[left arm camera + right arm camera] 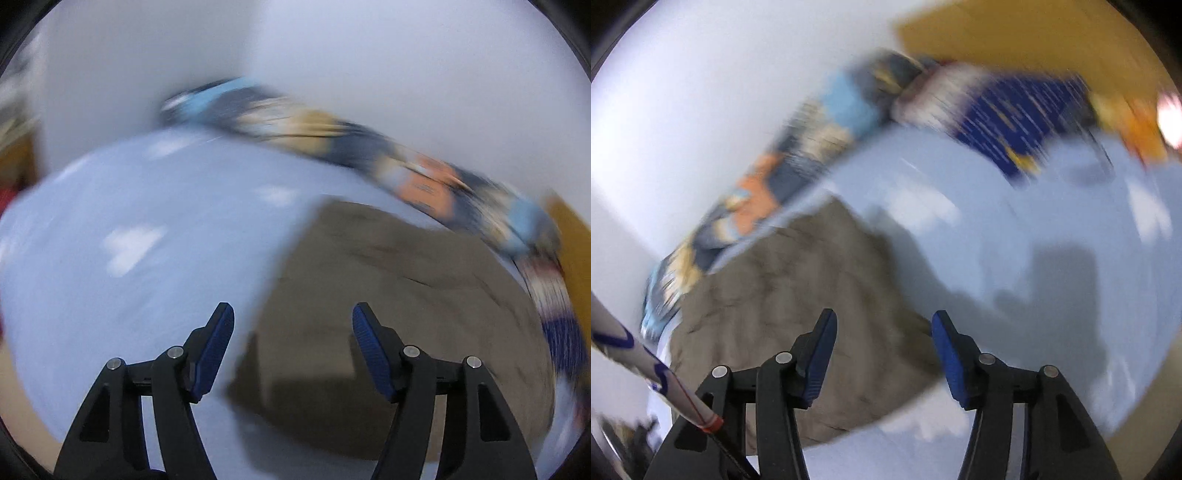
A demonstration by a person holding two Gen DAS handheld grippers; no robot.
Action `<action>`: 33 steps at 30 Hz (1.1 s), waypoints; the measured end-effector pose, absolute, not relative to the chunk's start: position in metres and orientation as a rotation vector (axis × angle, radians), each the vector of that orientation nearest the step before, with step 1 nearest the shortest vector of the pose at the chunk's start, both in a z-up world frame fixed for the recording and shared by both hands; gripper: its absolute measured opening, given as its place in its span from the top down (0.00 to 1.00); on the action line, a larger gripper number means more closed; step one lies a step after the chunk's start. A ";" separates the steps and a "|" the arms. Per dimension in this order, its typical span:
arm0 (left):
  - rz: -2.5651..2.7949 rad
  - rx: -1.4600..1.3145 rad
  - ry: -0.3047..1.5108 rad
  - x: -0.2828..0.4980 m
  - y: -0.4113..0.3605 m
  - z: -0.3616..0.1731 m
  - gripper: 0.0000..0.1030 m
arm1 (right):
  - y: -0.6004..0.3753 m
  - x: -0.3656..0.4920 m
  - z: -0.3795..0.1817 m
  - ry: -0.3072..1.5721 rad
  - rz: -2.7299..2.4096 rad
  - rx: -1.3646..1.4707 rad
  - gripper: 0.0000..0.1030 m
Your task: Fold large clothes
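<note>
Below, a folded grey-brown garment (399, 314) lies on a light blue bed sheet (129, 221), near a patterned blanket (332, 133) along the wall. Both the left tongs (293, 314) and right tongs (884, 323) hover wide open above it, holding nothing.

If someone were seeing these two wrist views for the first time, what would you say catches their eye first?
Most likely the grey-brown garment, lying in a flat, roughly rectangular shape on the pale blue sheet, just ahead of both grippers. Next, the multicoloured patterned fabric running in a band along the sheet's far edge, against the white wall. Both the left gripper and the right gripper are open and empty, and everything is smeared by motion blur.
</note>
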State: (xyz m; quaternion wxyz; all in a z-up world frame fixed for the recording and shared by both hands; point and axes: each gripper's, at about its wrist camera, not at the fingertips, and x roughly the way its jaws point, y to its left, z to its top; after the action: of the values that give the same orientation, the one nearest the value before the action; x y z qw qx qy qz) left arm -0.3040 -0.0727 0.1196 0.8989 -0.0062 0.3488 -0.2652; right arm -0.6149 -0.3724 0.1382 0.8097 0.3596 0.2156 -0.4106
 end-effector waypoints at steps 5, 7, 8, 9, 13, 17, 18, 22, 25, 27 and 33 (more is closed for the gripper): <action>-0.756 0.219 0.700 -0.334 -0.162 0.114 0.36 | -0.354 -0.538 0.138 0.554 -0.673 0.605 0.43; -0.756 0.250 0.738 -0.330 -0.183 0.102 0.36 | -0.361 -0.512 0.122 0.636 -0.672 0.585 0.44; -0.749 0.260 0.761 -0.326 -0.191 0.095 0.36 | -0.365 -0.506 0.116 0.655 -0.685 0.584 0.44; -0.741 0.274 0.782 -0.322 -0.194 0.090 0.36 | -0.369 -0.501 0.106 0.679 -0.689 0.597 0.44; -0.725 0.299 0.812 -0.311 -0.207 0.073 0.31 | -0.382 -0.493 0.077 0.774 -0.695 0.612 0.43; -0.709 0.303 0.792 -0.318 -0.213 0.075 0.31 | -0.390 -0.485 0.069 0.816 -0.696 0.610 0.42; -0.707 0.298 0.778 -0.322 -0.211 0.076 0.31 | -0.390 -0.483 0.069 0.819 -0.700 0.614 0.42; -0.679 0.298 0.700 -0.334 -0.201 0.089 0.31 | -0.383 -0.486 0.091 0.740 -0.722 0.597 0.43; -0.673 0.316 0.662 -0.336 -0.200 0.096 0.31 | -0.372 -0.481 0.110 0.669 -0.722 0.521 0.43; -0.664 0.343 0.646 -0.337 -0.201 0.094 0.31 | -0.369 -0.471 0.111 0.687 -0.710 0.492 0.43; -0.656 0.359 0.652 -0.334 -0.200 0.086 0.31 | -0.375 -0.449 0.085 0.761 -0.696 0.494 0.40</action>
State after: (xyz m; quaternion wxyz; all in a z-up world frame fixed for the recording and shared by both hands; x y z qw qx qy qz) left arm -0.3337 -0.2001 0.0863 0.8796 0.1720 0.3128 -0.3146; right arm -0.4488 -0.3752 0.0853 0.8410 0.2339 0.3600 -0.3293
